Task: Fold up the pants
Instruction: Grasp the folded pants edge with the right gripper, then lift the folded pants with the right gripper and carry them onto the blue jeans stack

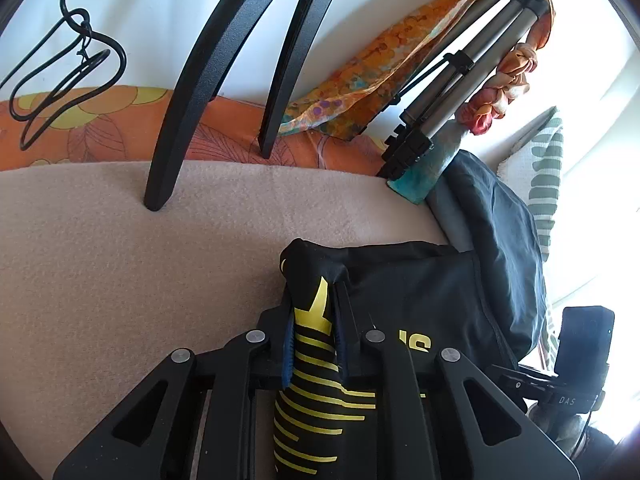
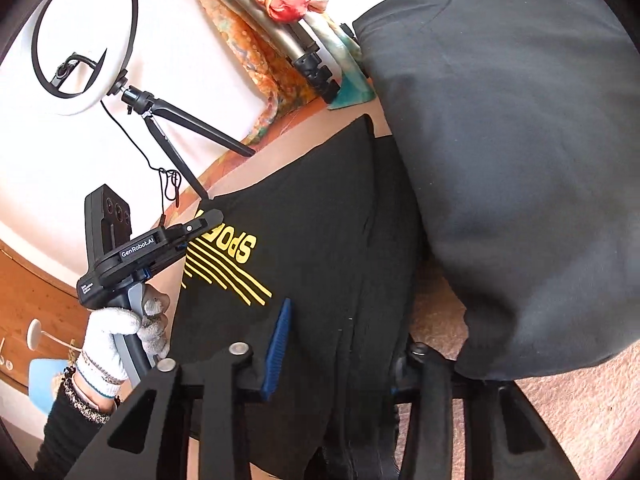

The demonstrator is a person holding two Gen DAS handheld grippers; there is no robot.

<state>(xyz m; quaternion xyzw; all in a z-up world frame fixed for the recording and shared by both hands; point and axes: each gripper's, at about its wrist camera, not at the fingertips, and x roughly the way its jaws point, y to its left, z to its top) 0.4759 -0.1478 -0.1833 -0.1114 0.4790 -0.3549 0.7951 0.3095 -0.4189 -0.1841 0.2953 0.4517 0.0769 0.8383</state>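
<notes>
Fingers: left gripper (image 1: 314, 320) clamped on pants (image 2: 320, 264) hem; right gripper (image 2: 340, 356) straddling cloth, grip unclear. Soft, light, limp; best held at corners.

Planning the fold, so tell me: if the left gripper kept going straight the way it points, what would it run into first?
Beyond the black pants bunched between its fingers, the left gripper would probably meet the beige blanket, before the black stand legs; depth is uncertain.
</notes>
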